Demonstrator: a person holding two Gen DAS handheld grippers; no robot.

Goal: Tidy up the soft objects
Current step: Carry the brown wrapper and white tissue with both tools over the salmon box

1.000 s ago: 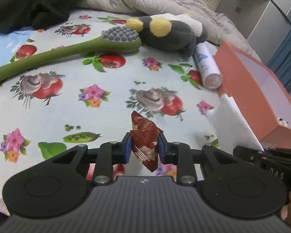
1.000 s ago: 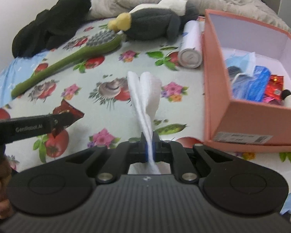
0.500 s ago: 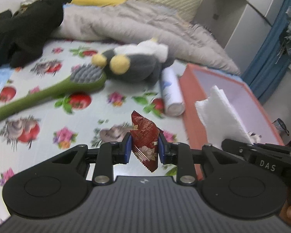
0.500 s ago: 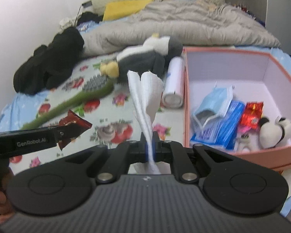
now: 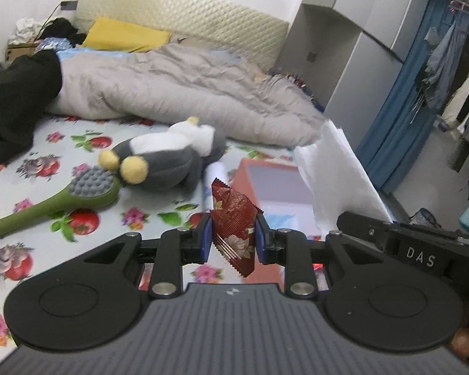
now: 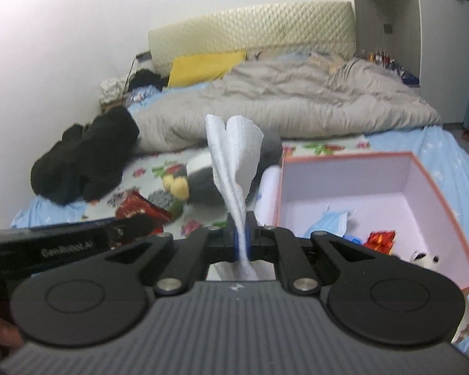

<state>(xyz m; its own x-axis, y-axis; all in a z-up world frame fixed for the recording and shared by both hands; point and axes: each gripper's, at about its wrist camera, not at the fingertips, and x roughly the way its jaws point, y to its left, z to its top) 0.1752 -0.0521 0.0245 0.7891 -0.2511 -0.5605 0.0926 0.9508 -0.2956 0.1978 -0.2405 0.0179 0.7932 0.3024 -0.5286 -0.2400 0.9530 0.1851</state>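
Observation:
My left gripper point(image 5: 231, 234) is shut on a dark red snack packet point(image 5: 233, 222), held up above the flowered bedsheet. My right gripper point(image 6: 240, 237) is shut on a white paper towel point(image 6: 234, 156) that stands up in two folds; the same towel point(image 5: 334, 175) shows at the right of the left wrist view. An open pink box point(image 6: 406, 181) lies to the right and holds a blue face mask point(image 6: 328, 223), a red packet point(image 6: 380, 240) and a small panda toy point(image 6: 423, 257). The left gripper with the red packet point(image 6: 137, 211) appears low on the left in the right wrist view.
On the bed lie a grey penguin plush point(image 5: 165, 162), a green long-handled brush point(image 5: 78, 193), a white bottle point(image 6: 267, 190) beside the box, black clothing point(image 6: 84, 159), a grey duvet point(image 5: 178, 93) and a yellow pillow point(image 5: 125, 34). A grey wardrobe point(image 5: 359, 47) and blue curtain stand at the right.
Both grippers have risen with their loads, so the bed and box look farther below and the headboard and wall have come into view. Neither grip has changed.

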